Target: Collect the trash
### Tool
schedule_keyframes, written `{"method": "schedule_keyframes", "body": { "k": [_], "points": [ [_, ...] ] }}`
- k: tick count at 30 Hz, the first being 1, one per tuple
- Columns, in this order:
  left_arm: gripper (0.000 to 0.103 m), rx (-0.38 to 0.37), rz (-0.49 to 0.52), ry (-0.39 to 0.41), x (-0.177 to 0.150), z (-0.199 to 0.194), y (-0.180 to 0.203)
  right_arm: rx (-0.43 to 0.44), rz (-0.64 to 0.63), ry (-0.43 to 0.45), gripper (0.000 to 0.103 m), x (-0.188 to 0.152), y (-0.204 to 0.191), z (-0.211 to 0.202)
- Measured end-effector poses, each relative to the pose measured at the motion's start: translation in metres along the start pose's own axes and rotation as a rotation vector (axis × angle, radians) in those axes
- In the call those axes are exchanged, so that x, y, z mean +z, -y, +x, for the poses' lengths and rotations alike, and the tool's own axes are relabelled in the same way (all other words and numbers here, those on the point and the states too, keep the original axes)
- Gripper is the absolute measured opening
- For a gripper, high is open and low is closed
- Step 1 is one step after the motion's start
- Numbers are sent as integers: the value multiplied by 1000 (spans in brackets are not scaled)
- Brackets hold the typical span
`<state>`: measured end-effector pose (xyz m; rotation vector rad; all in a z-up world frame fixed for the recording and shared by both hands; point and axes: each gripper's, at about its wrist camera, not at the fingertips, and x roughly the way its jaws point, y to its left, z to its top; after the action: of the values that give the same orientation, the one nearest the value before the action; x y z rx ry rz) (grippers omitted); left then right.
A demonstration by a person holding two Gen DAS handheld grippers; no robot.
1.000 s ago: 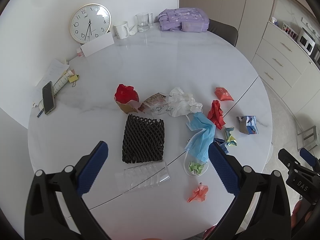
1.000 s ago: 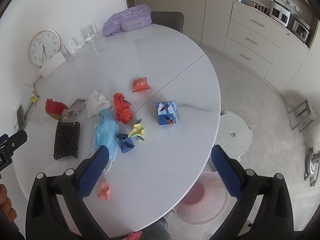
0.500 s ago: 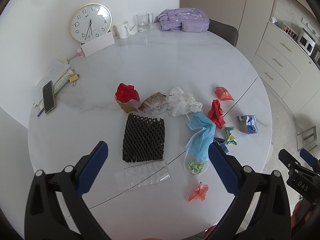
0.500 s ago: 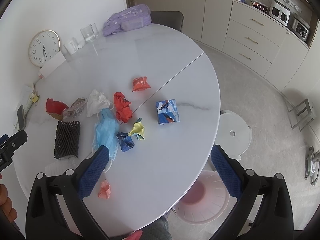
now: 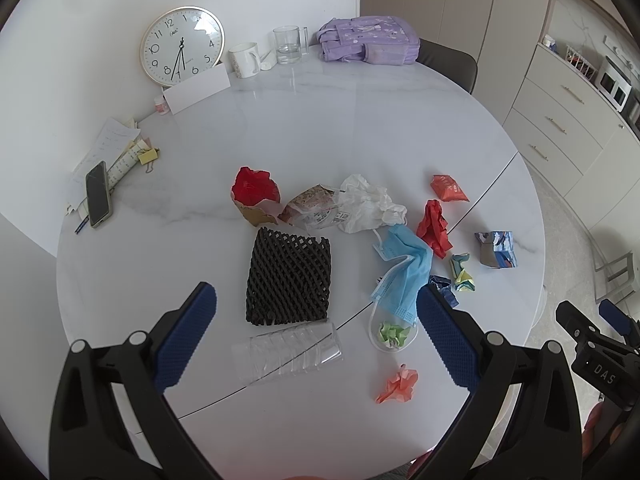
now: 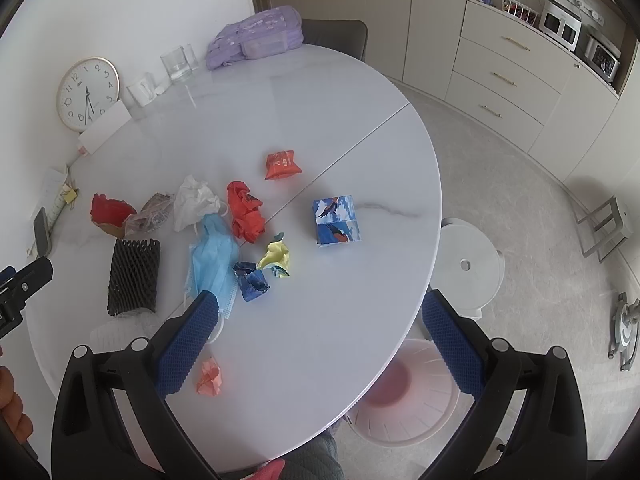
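Mask (image 5: 404,268), one, net sleeve (image 5: 289,278), one

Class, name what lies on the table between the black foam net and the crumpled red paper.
The blue face mask lies between the black foam net and the crumpled red paper, clearest in the left wrist view.

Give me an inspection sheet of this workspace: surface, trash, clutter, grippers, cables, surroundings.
Surface: round white marble table, seam across it.
Job's things: black foam net, clear plastic cup lying on its side, blue face mask, white crumpled bag, red paper wad, blue printed carton, pink paper scrap, all loose on the table.
Clutter: wall clock, phone, mug, glass, purple backpack.
Grippers: left gripper and right gripper open, empty, above the table.
Cables: nothing seen.
Surroundings: pink waste bin and white stool beside the table; cabinets behind.
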<state>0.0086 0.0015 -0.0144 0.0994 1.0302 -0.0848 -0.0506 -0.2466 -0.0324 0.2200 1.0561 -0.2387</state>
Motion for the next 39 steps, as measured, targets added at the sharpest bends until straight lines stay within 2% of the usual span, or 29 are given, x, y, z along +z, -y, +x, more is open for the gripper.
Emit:
{"method": "schedule_keyframes", "body": {
  "k": [10, 14, 16, 20, 25, 30, 32, 35, 36, 39],
  "points": [
    [96, -4, 12, 1, -2, 0, -5, 0, -4, 1, 101, -1, -1, 1],
    [96, -39, 48, 23, -3, 5, -15, -13, -39, 33, 101, -6, -6, 0],
    [96, -65, 85, 32, -5, 10, -22, -35, -60, 38, 101, -10, -8, 1],
    [96, -106, 192, 22, -15, 28, -36, -27, -58, 12, 101, -23, -12, 8],
    [96, -160, 326, -55, -35, 55, -47, -75, -29, 8, 101, -43, -20, 11],
    [96, -216, 383, -98, -56, 77, -41, -23, 75, -10, 101, -62, -21, 16],
    [96, -226, 448, -90, -63, 85, -36, -9, 82, -26, 101, -70, -25, 19],
    [96, -234, 648, -60, -74, 94, -24, -7, 79, -66, 101, -80, -33, 25],
    [96, -238, 760, -34, -77, 97, -20, 3, 82, -86, 101, -83, -36, 27],
    [96, -291, 954, -55, -78, 109, -14, 4, 70, -137, 101, -92, -46, 33]
  ]
}}
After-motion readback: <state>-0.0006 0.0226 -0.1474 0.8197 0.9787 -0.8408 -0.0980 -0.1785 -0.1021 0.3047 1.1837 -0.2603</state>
